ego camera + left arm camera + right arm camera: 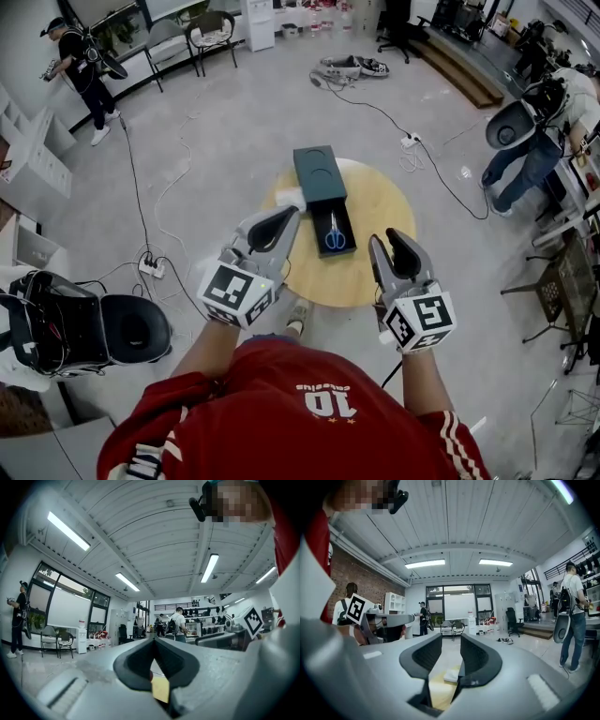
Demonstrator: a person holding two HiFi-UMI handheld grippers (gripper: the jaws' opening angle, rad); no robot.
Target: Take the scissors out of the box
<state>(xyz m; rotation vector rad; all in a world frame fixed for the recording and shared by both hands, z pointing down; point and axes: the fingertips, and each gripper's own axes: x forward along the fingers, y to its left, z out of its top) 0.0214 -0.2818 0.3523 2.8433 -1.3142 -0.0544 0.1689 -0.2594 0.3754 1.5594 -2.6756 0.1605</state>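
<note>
The scissors (pixel 335 234) lie flat in the open tray (pixel 349 246) of a dark box (pixel 319 173). The box sits in the middle of a round table (pixel 394 216). The blue handles are the end nearest the person. The blades point away, toward the closed part of the box.

The left gripper (pixel 292 216) is by the left side of the tray. Its jaws are closed, tip to tip, with nothing in them. The right gripper (pixel 386 237) is just right of the tray. Its jaws are apart, and nothing is between them.

The scissors look light and stiff. The blades are likely smooth and slippery, and thin too, so they would be hard to pinch. The blue handles are thicker and less slick, so they look like the best place to grab. The tray walls are close on both sides, so the jaws may need to come down from above.
</note>
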